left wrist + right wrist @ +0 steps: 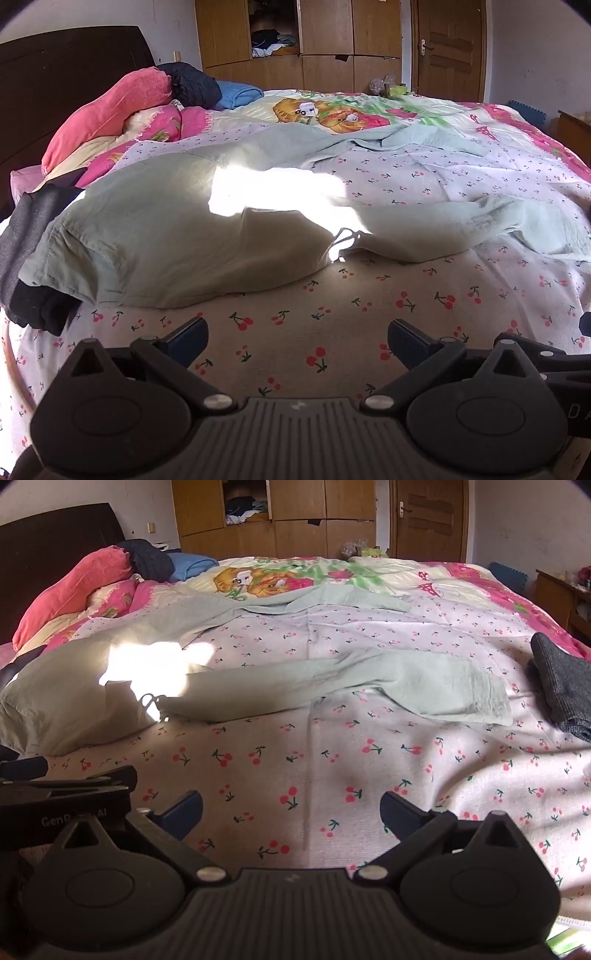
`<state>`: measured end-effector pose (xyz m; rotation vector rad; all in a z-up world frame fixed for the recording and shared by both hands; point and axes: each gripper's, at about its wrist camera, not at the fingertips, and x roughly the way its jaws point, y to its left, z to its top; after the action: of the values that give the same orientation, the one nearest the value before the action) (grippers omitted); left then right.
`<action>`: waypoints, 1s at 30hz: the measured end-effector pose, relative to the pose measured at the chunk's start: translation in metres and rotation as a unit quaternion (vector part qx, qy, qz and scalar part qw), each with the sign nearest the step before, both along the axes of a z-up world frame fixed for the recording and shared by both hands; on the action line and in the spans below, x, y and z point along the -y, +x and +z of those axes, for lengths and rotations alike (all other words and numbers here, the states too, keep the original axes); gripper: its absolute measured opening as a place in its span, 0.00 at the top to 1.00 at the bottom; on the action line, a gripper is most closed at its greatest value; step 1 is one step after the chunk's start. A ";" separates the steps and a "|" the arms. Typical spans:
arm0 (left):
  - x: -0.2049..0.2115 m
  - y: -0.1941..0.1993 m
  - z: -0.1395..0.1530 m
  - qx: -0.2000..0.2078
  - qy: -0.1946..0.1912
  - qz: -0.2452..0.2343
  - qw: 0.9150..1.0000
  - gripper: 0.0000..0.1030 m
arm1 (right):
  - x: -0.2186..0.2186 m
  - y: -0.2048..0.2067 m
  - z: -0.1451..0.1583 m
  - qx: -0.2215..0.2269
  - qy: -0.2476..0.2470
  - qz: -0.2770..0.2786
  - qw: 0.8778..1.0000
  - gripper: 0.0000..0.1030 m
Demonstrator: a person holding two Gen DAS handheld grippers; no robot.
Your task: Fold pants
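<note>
Pale green pants lie spread on the cherry-print bedsheet, waist at the left with a drawstring, one leg running right, the other toward the back. A sun patch falls on them. My left gripper is open and empty, low over the sheet in front of the waist. In the right wrist view the pants lie ahead, the near leg ending at the right. My right gripper is open and empty over the sheet. The left gripper's body shows at its left.
A dark grey folded garment lies at the bed's right side. Dark clothes lie under the waist at the left. Pink pillows, a dark jacket and a blue cloth sit by the headboard. Wooden wardrobe and door stand behind.
</note>
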<state>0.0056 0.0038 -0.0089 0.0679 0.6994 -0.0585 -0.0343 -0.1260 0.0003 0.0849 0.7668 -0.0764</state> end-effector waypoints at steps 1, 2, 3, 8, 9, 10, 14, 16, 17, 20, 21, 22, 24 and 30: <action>-0.001 -0.001 0.001 0.000 -0.002 -0.001 1.000 0.00 | 0.000 0.000 -0.001 0.000 0.000 0.000 1.000 0.02; -0.002 -0.001 0.002 -0.001 -0.004 0.000 1.000 0.00 | 0.001 0.000 -0.001 0.001 0.002 -0.001 1.000 0.02; -0.003 -0.002 0.003 -0.001 -0.006 0.002 1.000 0.00 | 0.002 0.001 -0.001 0.001 0.004 -0.002 1.000 0.02; -0.002 -0.002 -0.001 0.000 -0.005 0.003 1.000 0.00 | 0.002 0.001 -0.001 0.002 0.002 -0.005 1.000 0.02; -0.001 -0.002 -0.001 0.001 -0.002 0.002 1.000 0.00 | 0.003 0.001 -0.001 0.003 0.002 -0.005 1.000 0.02; 0.000 -0.003 -0.001 0.003 0.001 0.001 1.000 0.00 | 0.003 0.001 -0.001 0.004 0.002 -0.006 1.000 0.02; 0.000 -0.003 0.000 0.001 0.001 -0.002 1.000 0.00 | 0.005 0.001 -0.001 0.005 0.004 -0.009 1.000 0.02; 0.001 -0.003 0.000 0.000 0.003 -0.002 1.000 0.00 | 0.005 0.001 -0.001 0.005 0.005 -0.010 1.000 0.02; 0.001 -0.003 -0.001 0.000 0.003 -0.003 1.000 0.00 | 0.004 0.001 0.000 0.005 0.006 -0.010 1.000 0.02; 0.002 -0.004 -0.001 0.001 0.005 -0.004 1.000 0.00 | 0.004 0.000 0.000 0.006 0.006 -0.011 1.000 0.02; 0.002 -0.004 -0.001 0.000 0.005 -0.004 1.000 0.00 | 0.004 0.000 0.000 0.006 0.006 -0.011 1.000 0.02; 0.002 -0.004 -0.001 0.000 0.004 -0.004 1.000 0.00 | 0.004 0.000 0.000 0.006 0.007 -0.011 1.000 0.02; 0.002 -0.003 -0.001 0.000 0.004 -0.005 1.000 0.00 | 0.004 0.000 0.001 0.005 0.008 -0.012 1.000 0.02; 0.002 -0.003 -0.001 0.000 0.005 -0.005 1.000 0.00 | 0.004 0.000 0.001 0.005 0.008 -0.012 1.000 0.02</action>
<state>0.0023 0.0020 -0.0094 0.0804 0.7002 -0.0652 -0.0340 -0.1302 0.0014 0.1108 0.7559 -0.0927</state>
